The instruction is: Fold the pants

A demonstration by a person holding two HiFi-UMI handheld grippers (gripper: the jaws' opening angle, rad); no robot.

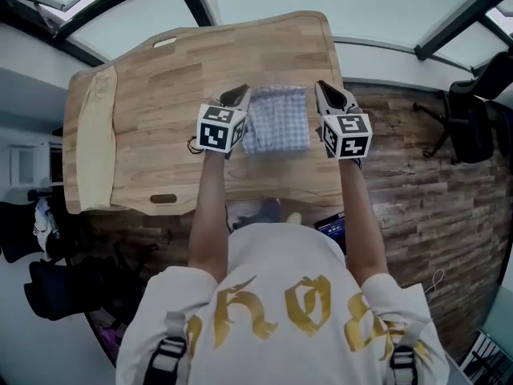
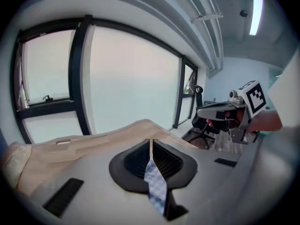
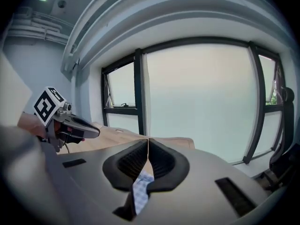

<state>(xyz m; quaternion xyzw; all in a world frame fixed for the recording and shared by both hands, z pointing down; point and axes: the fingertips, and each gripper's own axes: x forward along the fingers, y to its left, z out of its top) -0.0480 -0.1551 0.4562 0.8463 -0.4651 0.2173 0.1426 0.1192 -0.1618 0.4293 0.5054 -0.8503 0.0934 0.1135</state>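
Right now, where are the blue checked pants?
In the head view the pants are mid-frame above the wooden table, held between the left tongs and the right tongs, each clamped on an edge.

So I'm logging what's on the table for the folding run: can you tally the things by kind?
blue checked pants: 1
beige cloth: 1
grippers: 2 (left gripper, right gripper, jaws of both shut on the pants)
wooden table: 1
Total: 5
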